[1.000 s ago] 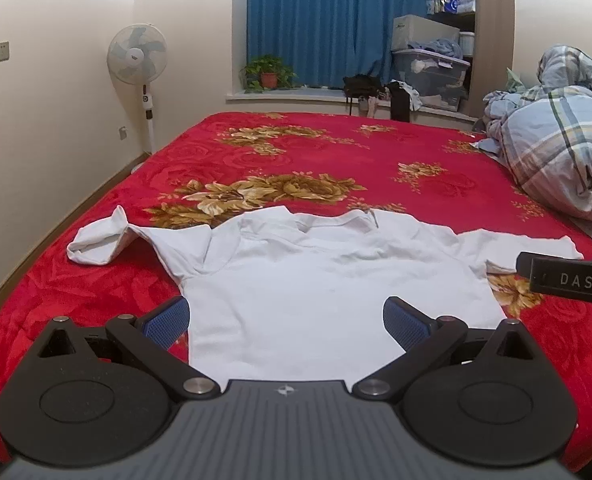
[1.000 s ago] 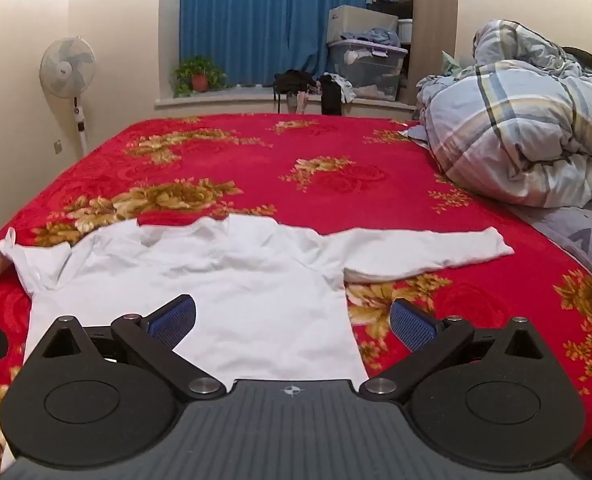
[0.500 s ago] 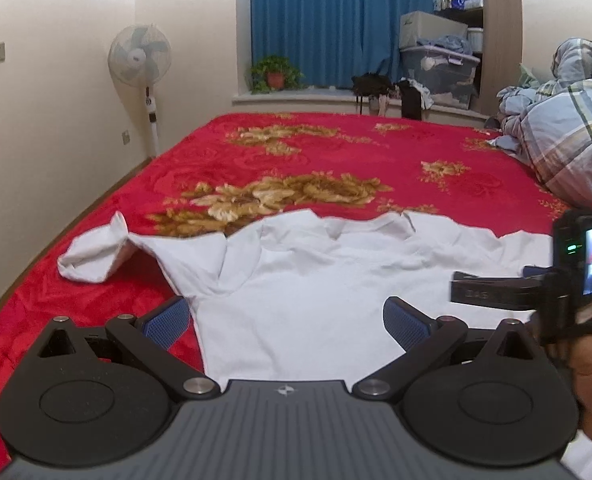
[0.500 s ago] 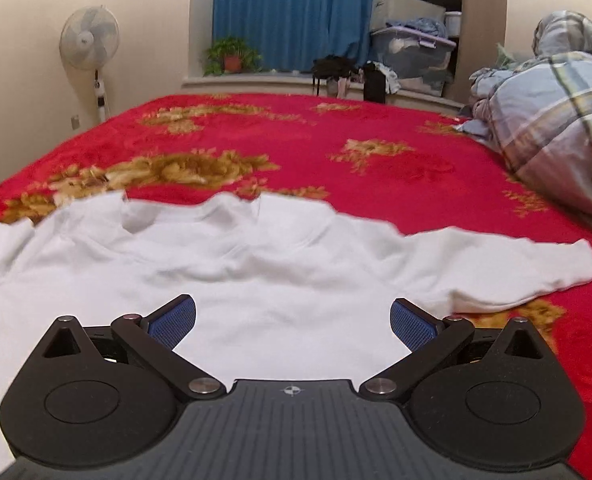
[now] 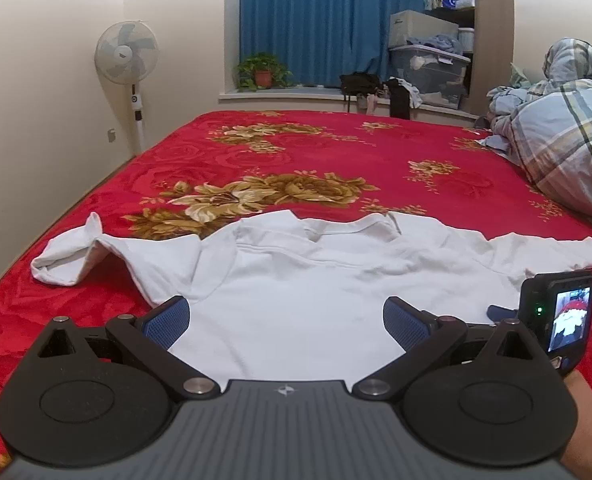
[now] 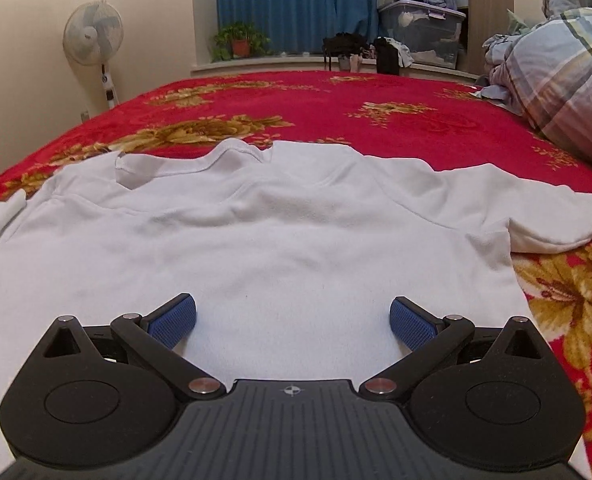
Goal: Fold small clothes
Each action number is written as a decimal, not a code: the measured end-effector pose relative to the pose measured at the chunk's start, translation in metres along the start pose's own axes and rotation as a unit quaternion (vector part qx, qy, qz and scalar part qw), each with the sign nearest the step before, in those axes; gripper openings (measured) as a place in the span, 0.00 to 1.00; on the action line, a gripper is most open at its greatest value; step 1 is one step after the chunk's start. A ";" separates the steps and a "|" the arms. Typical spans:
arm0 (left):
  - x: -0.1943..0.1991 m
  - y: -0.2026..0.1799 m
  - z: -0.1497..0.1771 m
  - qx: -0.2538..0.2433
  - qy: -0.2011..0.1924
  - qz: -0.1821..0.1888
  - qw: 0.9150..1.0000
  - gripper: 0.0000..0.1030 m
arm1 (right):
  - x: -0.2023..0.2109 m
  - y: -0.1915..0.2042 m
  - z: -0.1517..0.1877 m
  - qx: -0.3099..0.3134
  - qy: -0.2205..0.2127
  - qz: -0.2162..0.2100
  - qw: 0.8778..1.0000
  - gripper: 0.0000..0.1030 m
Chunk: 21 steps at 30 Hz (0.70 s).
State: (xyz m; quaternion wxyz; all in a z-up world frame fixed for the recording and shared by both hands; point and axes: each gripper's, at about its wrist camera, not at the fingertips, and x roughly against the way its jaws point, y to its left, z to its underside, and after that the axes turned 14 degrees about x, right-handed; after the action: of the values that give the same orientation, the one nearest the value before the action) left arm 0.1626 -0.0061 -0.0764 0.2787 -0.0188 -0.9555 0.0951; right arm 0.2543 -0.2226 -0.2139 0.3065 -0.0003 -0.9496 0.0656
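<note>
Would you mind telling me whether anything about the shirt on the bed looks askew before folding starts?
Yes: the white shirt lies mostly flat on the red bedspread, but its far-left sleeve is doubled over and bunched, not laid straight. The collar area is also rumpled.

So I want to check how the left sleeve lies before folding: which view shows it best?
The left wrist view: the left sleeve is fully in frame there, doubled over at its cuff on the bedspread. The right wrist view catches only a sliver of it at the picture's left edge.
</note>
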 end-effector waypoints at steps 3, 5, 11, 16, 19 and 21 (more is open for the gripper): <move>-0.001 -0.005 0.003 -0.004 -0.001 0.002 1.000 1.00 | 0.001 -0.001 0.001 -0.002 0.000 -0.001 1.000 0.99; -0.001 -0.008 0.004 -0.004 0.000 0.002 1.000 1.00 | 0.000 0.002 0.000 0.005 0.004 0.004 1.000 0.99; 0.000 -0.007 0.008 -0.008 -0.013 0.007 1.000 1.00 | -0.001 0.004 -0.001 0.010 0.005 0.008 1.000 0.99; 0.002 -0.002 0.013 -0.025 -0.047 -0.018 0.998 1.00 | -0.001 0.003 -0.001 0.011 0.006 0.009 1.000 0.99; 0.000 0.004 0.012 -0.018 -0.055 -0.041 0.997 1.00 | -0.001 0.003 -0.001 0.011 0.006 0.009 1.000 0.99; -0.003 0.007 0.009 -0.014 -0.058 -0.061 0.996 1.00 | -0.001 0.003 -0.001 0.011 0.006 0.009 1.000 0.99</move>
State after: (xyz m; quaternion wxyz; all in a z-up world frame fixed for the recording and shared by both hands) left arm 0.1603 -0.0012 -0.0867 0.2279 0.0413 -0.9706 0.0655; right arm 0.2560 -0.2195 -0.2140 0.3117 -0.0058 -0.9469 0.0793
